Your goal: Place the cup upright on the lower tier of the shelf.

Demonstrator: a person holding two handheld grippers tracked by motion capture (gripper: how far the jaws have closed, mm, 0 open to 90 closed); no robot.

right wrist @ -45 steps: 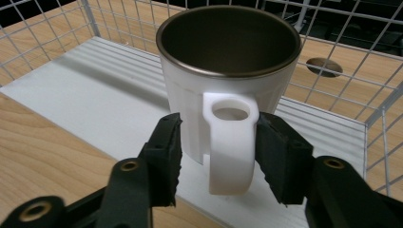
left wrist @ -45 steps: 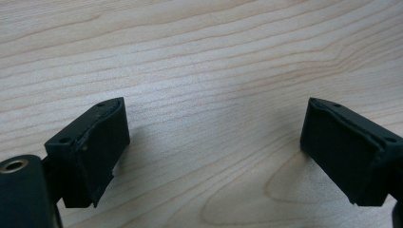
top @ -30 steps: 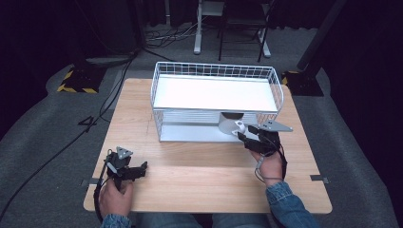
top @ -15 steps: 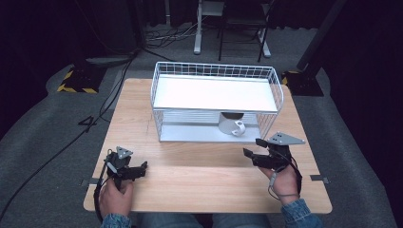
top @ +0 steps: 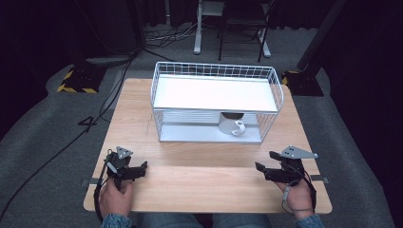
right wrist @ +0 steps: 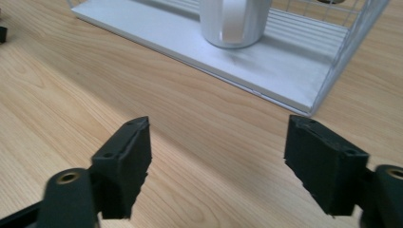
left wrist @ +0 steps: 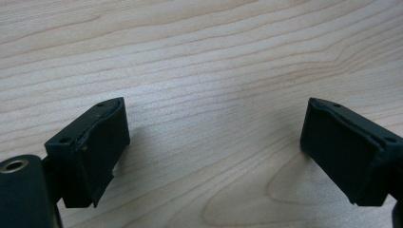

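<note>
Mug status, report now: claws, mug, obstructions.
Right claw open, empty, jaws just been opening, off the rack. Left claw open over table. Mug upright on lower shelf. Nothing between.

Left gripper (top: 138, 169): black body, two blocky black jaws with small screw holes, grey three-cornered plate on top. Right gripper (top: 260, 167): same build, larger grey plate, thin dark cable trailing back. Brass-coloured inserts near jaw bases. Blue denim cuffs at both wrists.
</note>
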